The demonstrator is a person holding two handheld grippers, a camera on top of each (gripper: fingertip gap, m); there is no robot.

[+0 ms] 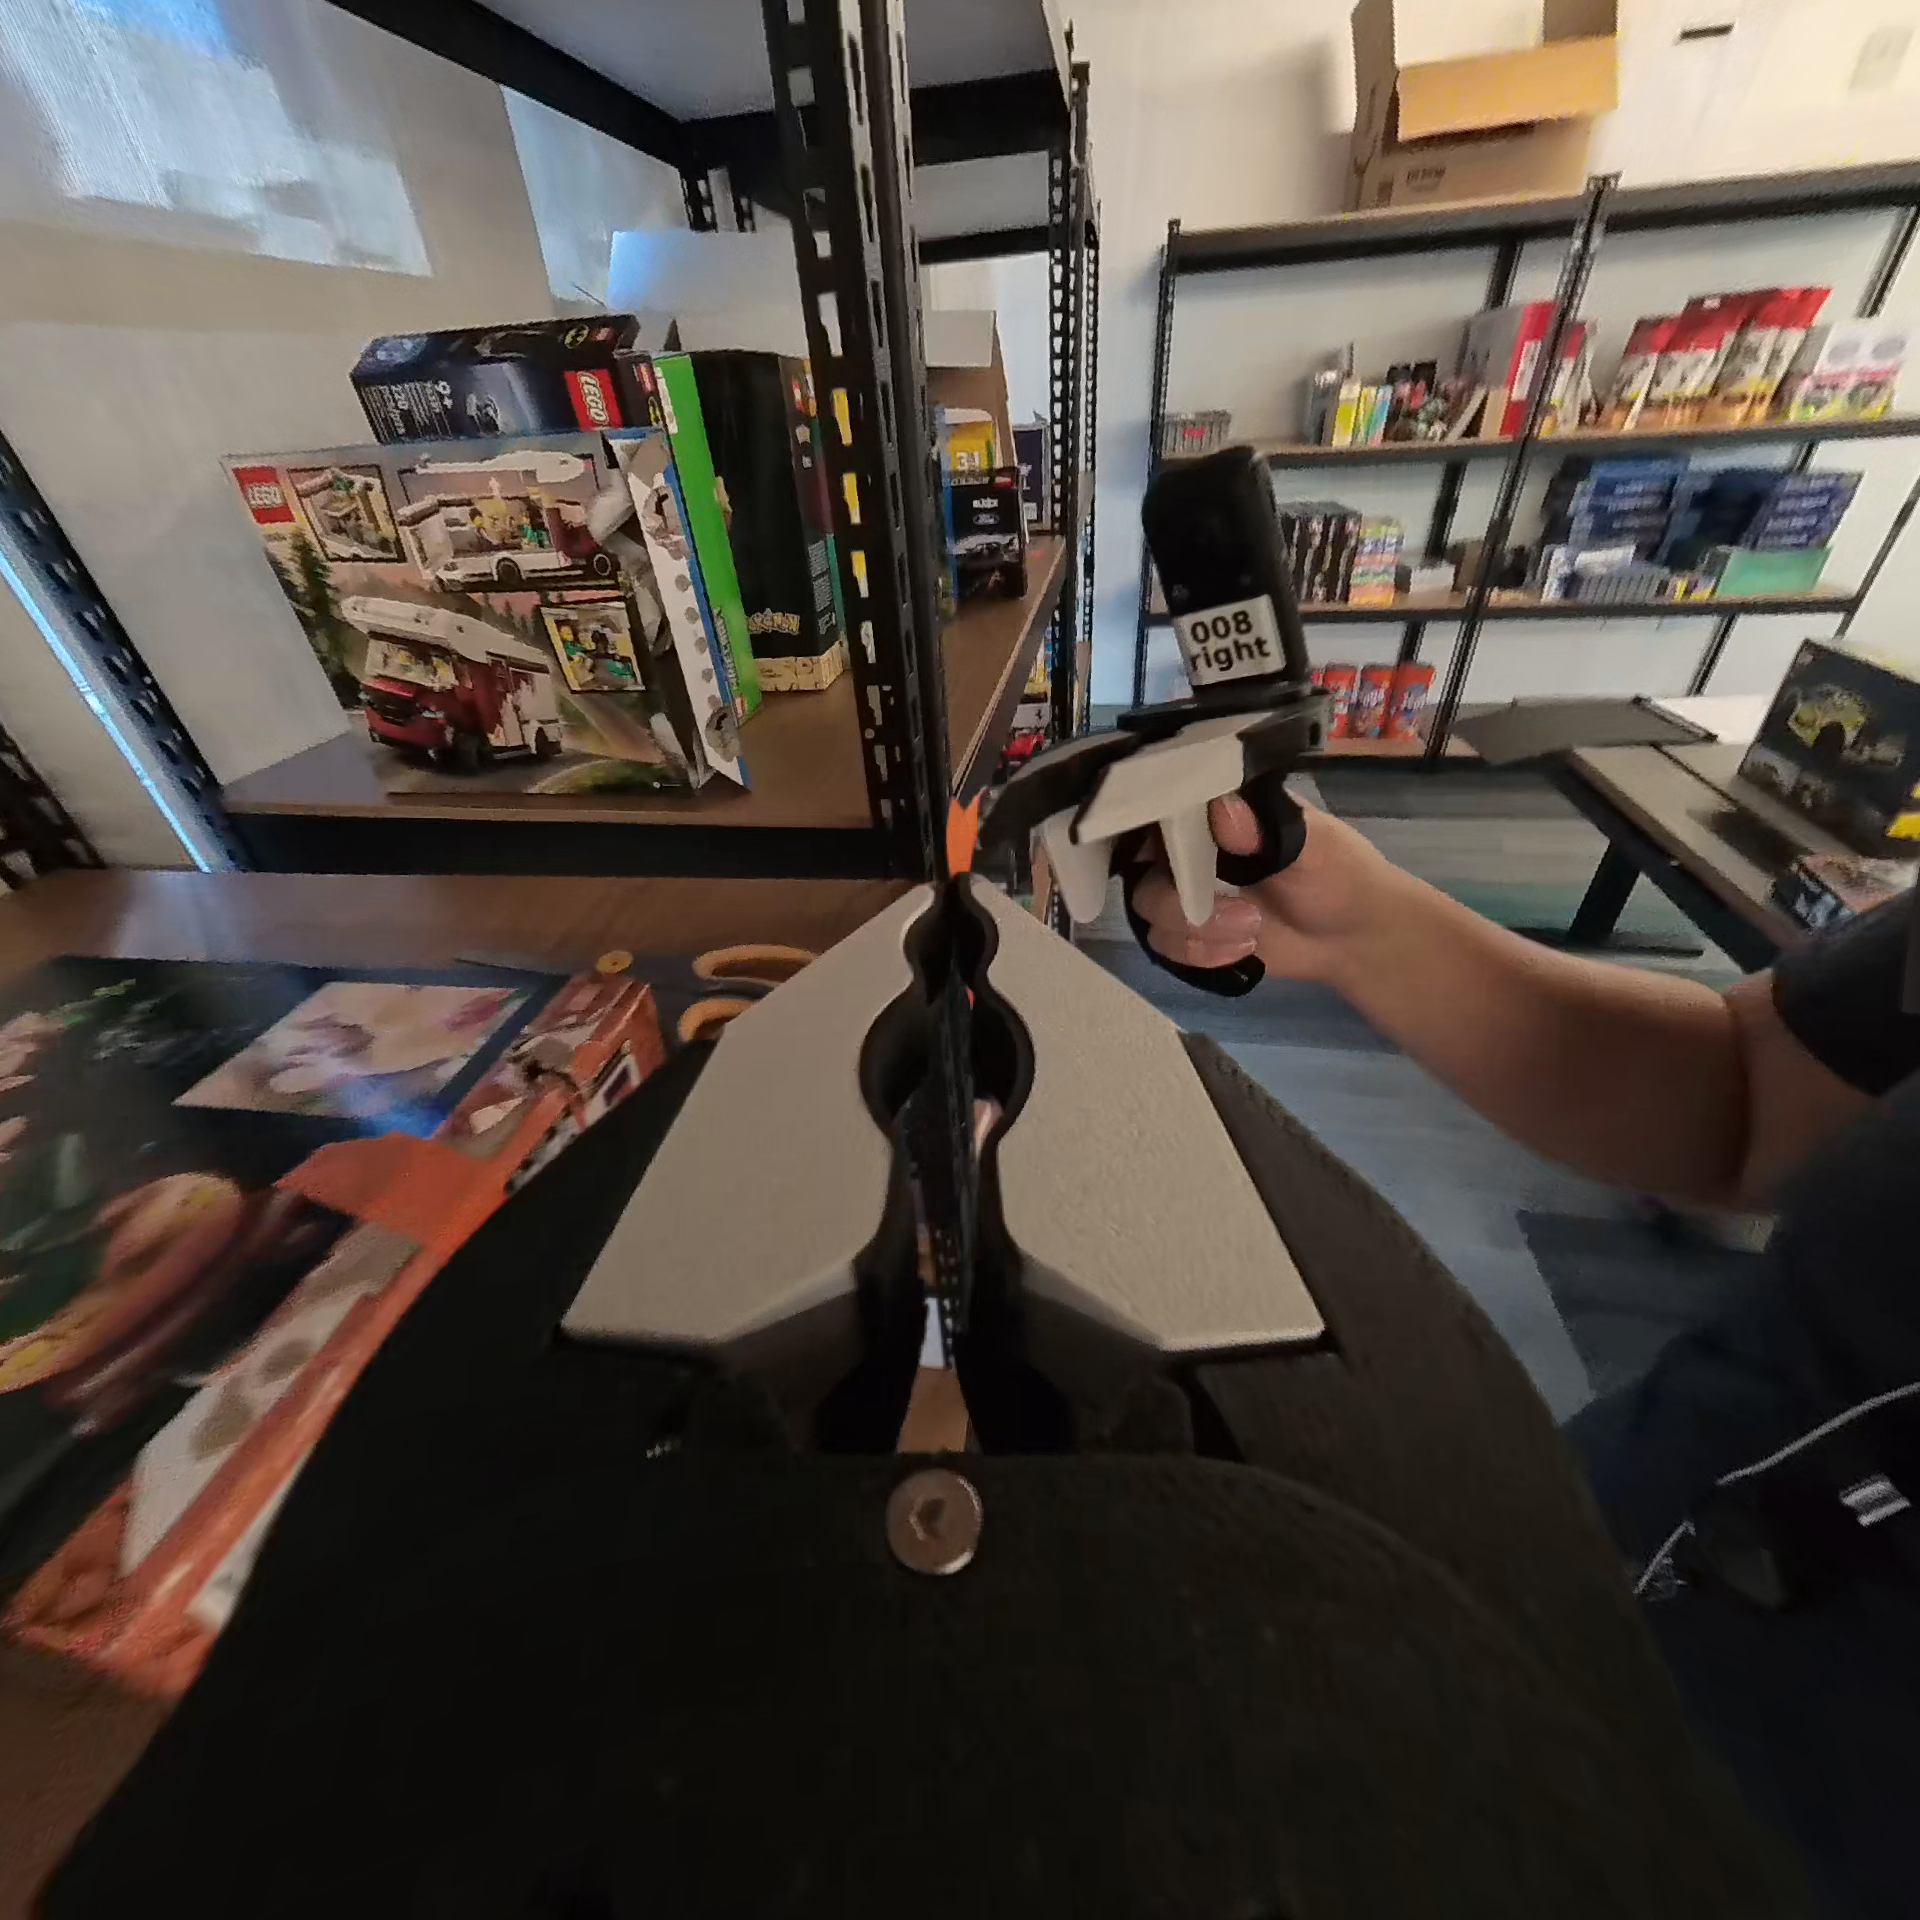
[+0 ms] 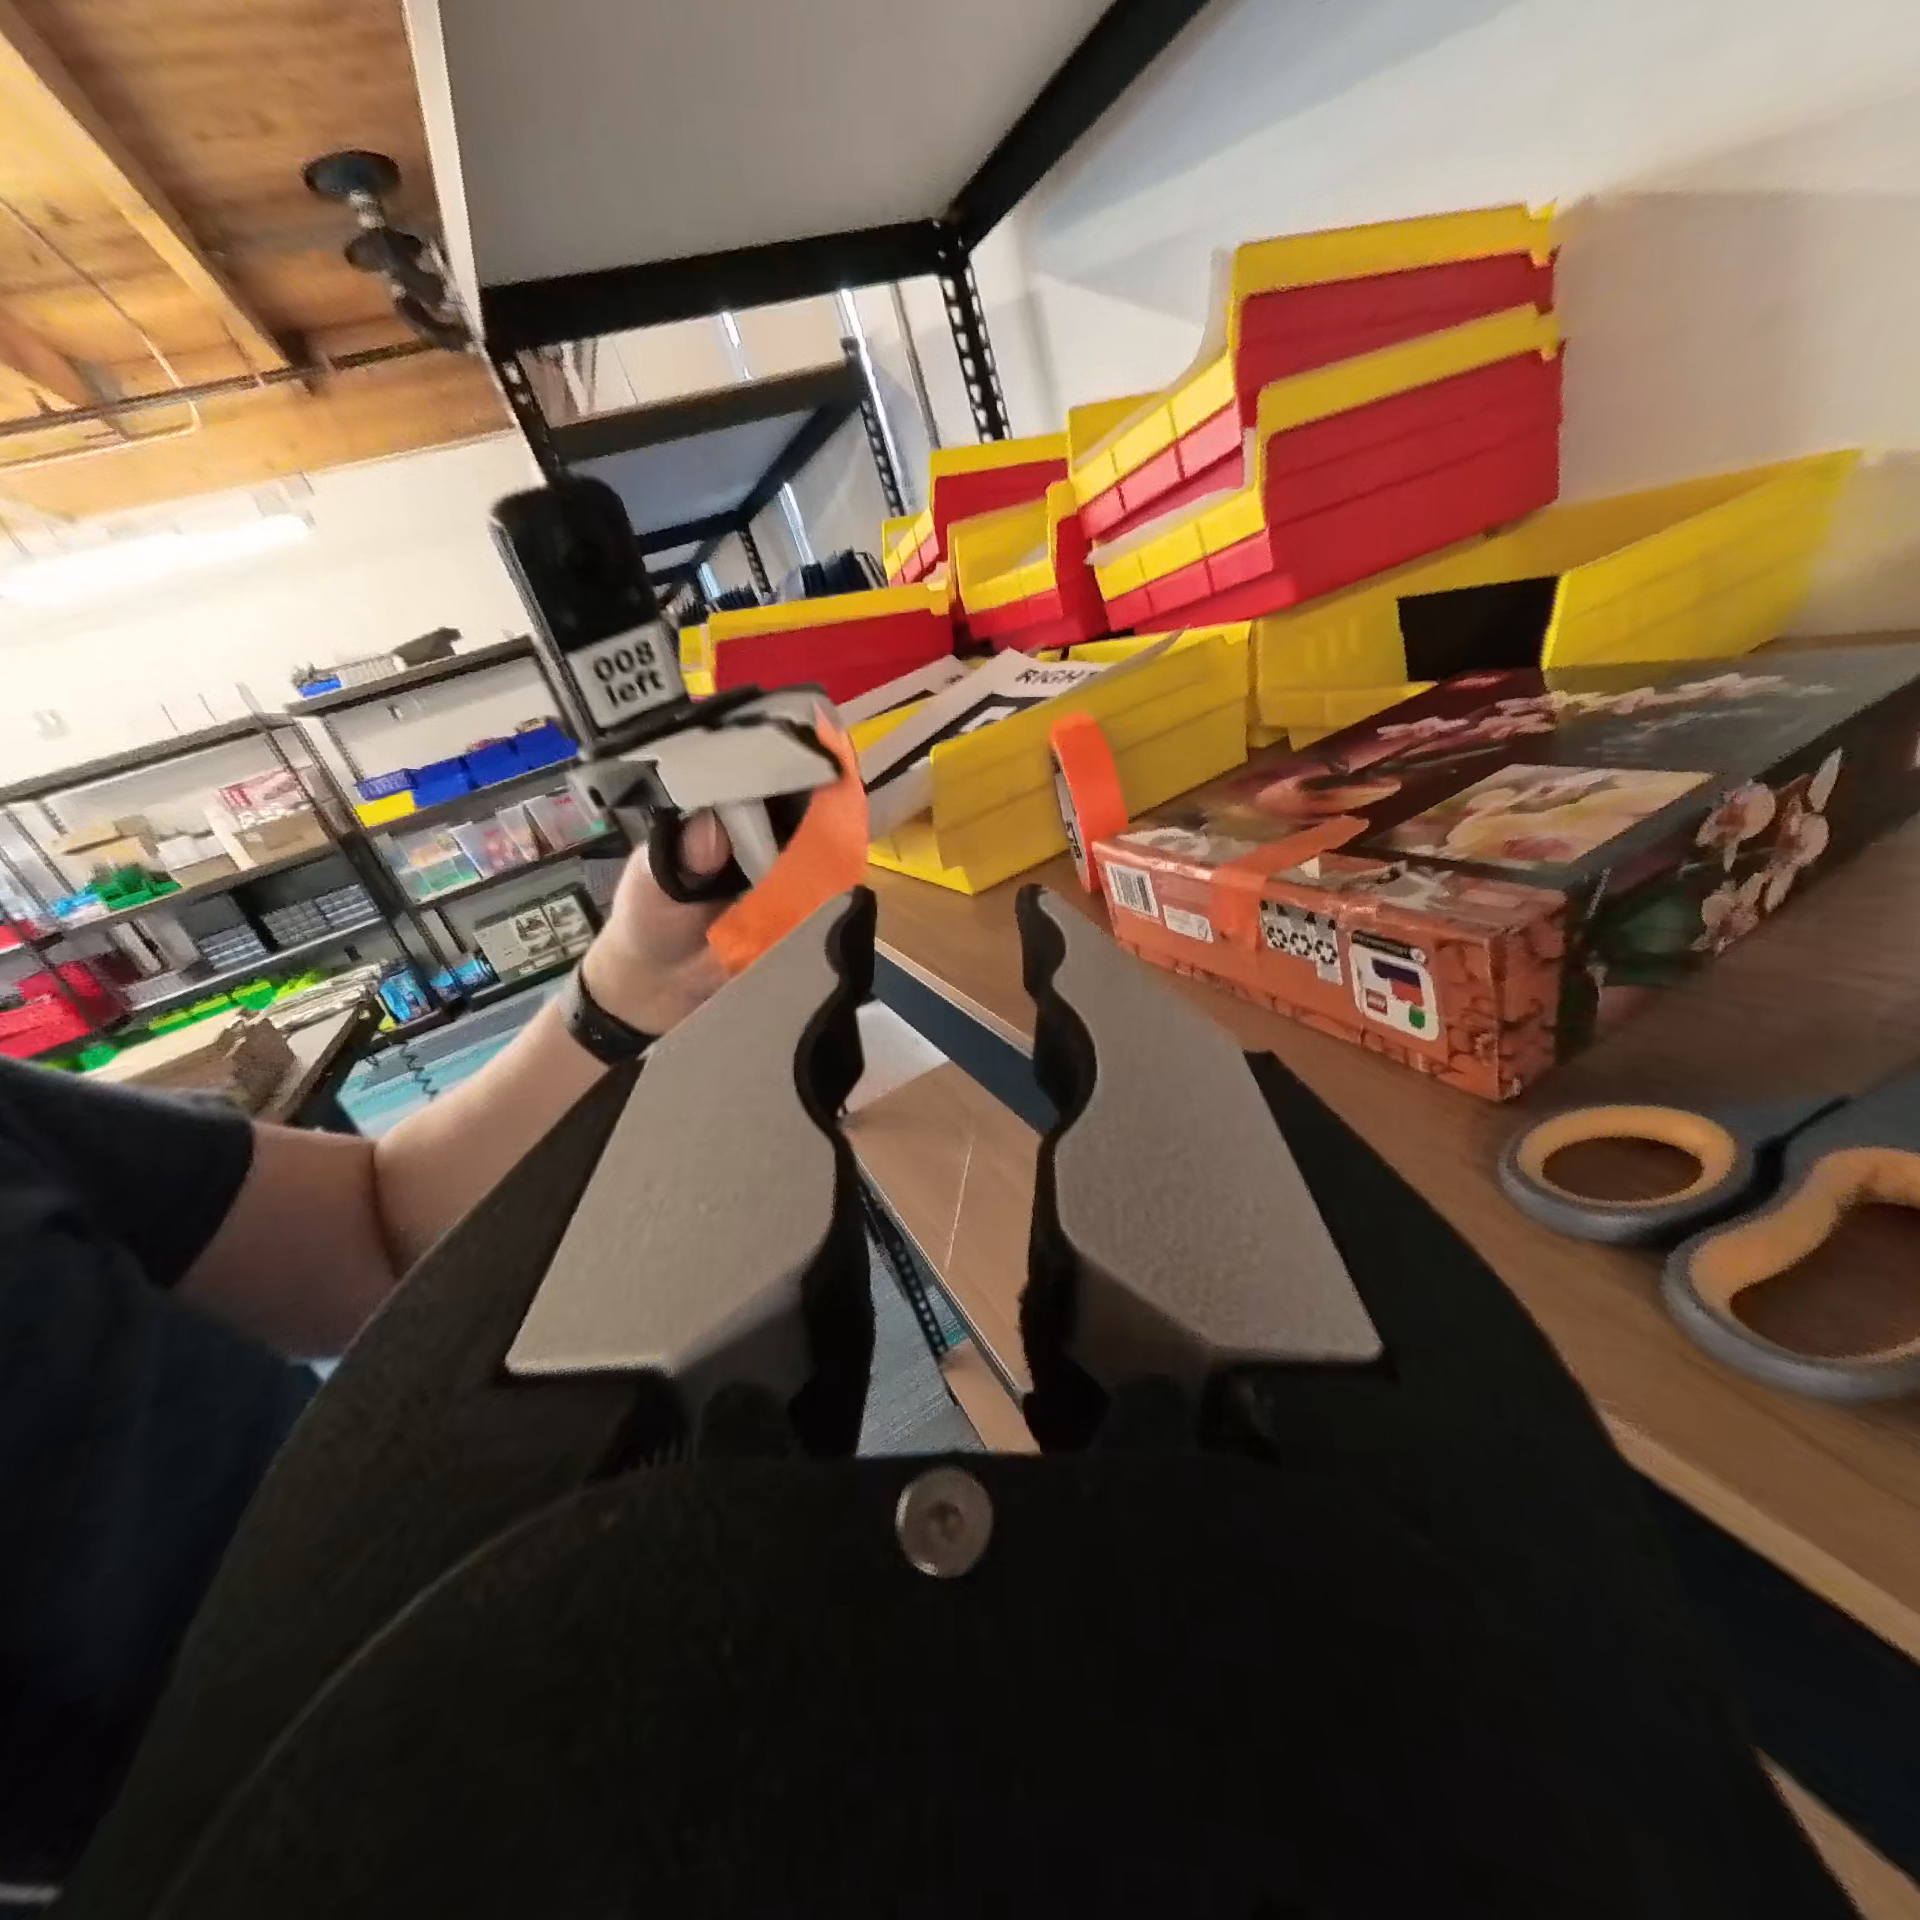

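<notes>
Pinched in the left gripper (image 1: 956,894), jaws pressed together on it: a strip of orange tape (image 2: 805,883). Hangs toward 6 o'clock in the right wrist view; shows only as an orange sliver at the tips in the left one. Held up in the air, clear of the surface (image 2: 1662,1475), with a hand (image 2: 665,935) wrapped round the grip.

Dead ahead at 12 o'clock in the left wrist view, standing in the way: a black perforated shelf post (image 1: 883,416). Behind it at 10 o'clock, toy boxes (image 1: 468,603) upright on a wooden shelf.

On the right gripper (image 2: 940,920): jaws spread, nothing between them. Near the strip's lower end, which sits at 10 o'clock of the tips (touching or not, cannot tell).

In the right wrist view:
- At 2 o'clock, lying flat on the surface: a flower-printed box (image 2: 1455,831) with an orange-brown near end and a band of orange tape across it.
- At 1 o'clock, just beside that box's far corner: a roll of orange tape (image 2: 1081,769) standing on edge.
- At 3 o'clock, nearer the camera: scissors (image 2: 1579,1224), grey with orange-lined handle loops, blades out of frame.
- Behind all this, against the wall: yellow and red bins (image 2: 1299,436), stacked and partly tipped.
</notes>
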